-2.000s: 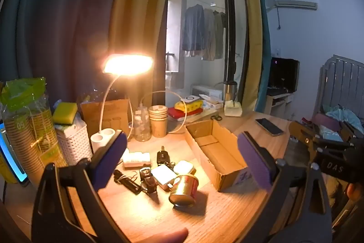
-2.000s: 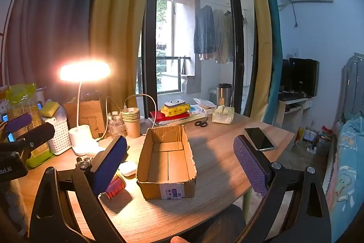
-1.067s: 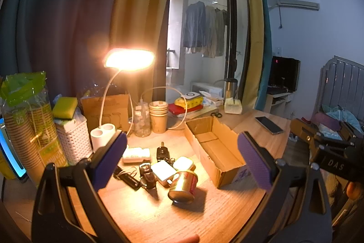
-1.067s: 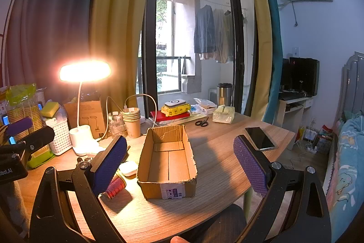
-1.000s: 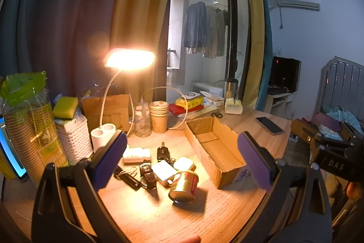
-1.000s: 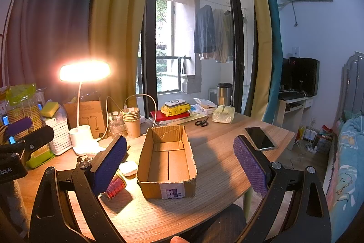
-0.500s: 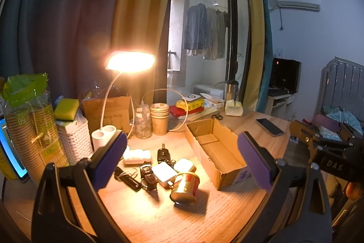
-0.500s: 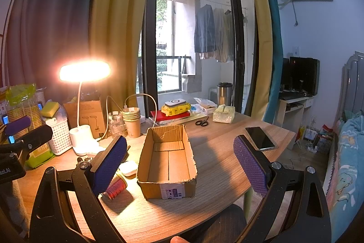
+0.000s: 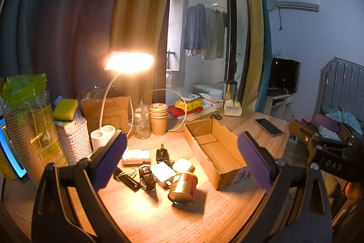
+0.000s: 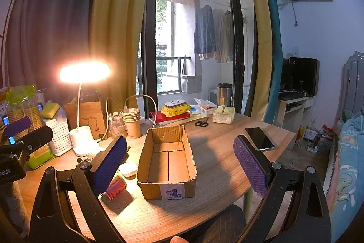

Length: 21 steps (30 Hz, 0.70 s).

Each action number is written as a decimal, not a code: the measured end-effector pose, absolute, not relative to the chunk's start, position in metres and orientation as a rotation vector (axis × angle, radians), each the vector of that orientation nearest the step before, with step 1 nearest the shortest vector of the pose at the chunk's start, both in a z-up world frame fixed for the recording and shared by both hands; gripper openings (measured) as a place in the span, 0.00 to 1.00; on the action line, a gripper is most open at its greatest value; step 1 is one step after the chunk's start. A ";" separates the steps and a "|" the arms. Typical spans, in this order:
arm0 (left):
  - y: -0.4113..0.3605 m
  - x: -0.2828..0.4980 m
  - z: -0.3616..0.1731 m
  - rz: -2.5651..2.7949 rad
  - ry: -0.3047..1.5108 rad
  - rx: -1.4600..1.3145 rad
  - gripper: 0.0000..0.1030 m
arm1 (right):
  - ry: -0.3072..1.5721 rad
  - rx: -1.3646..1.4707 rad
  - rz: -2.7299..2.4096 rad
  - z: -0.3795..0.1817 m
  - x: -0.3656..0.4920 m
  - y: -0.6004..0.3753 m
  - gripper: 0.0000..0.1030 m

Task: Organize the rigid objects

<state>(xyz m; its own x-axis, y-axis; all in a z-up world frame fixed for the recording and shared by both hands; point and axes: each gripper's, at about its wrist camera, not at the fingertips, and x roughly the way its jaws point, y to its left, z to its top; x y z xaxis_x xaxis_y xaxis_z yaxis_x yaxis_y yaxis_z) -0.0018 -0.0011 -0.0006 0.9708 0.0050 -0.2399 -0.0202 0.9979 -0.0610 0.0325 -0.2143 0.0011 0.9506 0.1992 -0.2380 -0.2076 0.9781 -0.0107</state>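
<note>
An empty open cardboard box (image 9: 216, 149) (image 10: 167, 158) sits mid-table. Left of it lies a cluster of small items: a red and gold tin can (image 9: 183, 185) (image 10: 115, 186) on its side, a white square case (image 9: 162, 173), a small round tin (image 9: 183, 165), car keys (image 9: 161, 154), black key fobs (image 9: 145, 175) and a white charger block (image 9: 136, 155). My left gripper (image 9: 182, 162) is open and empty, held above the cluster. My right gripper (image 10: 180, 165) is open and empty, held above the box.
A lit desk lamp (image 9: 128, 63), white basket (image 9: 72, 140), paper cups (image 9: 158, 117), plastic bottle (image 9: 141, 125) and books (image 9: 185, 109) stand at the back. A phone (image 10: 259, 138) and scissors (image 10: 201, 123) lie to the right. The table's front edge is near.
The left wrist view has shifted very slightly; the objects on the table have not moved. Both grippers stay open and empty.
</note>
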 end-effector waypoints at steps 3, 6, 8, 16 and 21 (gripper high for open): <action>-0.001 -0.002 -0.001 0.006 0.241 -0.061 0.96 | 0.239 -0.036 0.206 0.001 0.033 -0.214 0.94; -0.003 -0.002 -0.001 0.003 0.241 -0.059 0.96 | 0.238 -0.036 0.207 0.001 0.032 -0.214 0.94; -0.004 -0.002 -0.001 0.003 0.241 -0.059 0.96 | 0.238 -0.035 0.207 0.001 0.032 -0.214 0.94; -0.004 -0.002 -0.001 0.003 0.241 -0.059 0.96 | 0.239 -0.036 0.207 0.001 0.033 -0.214 0.94; -0.003 -0.002 -0.001 0.002 0.241 -0.059 0.96 | 0.239 -0.035 0.208 0.000 0.033 -0.214 0.94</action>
<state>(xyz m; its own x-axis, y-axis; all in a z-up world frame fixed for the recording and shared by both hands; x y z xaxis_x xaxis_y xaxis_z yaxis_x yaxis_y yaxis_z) -0.0022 -0.0028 -0.0008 0.9711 -0.0047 -0.2385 -0.0093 0.9983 -0.0577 0.0331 -0.2139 0.0005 0.9503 0.2000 -0.2387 -0.2082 0.9780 -0.0095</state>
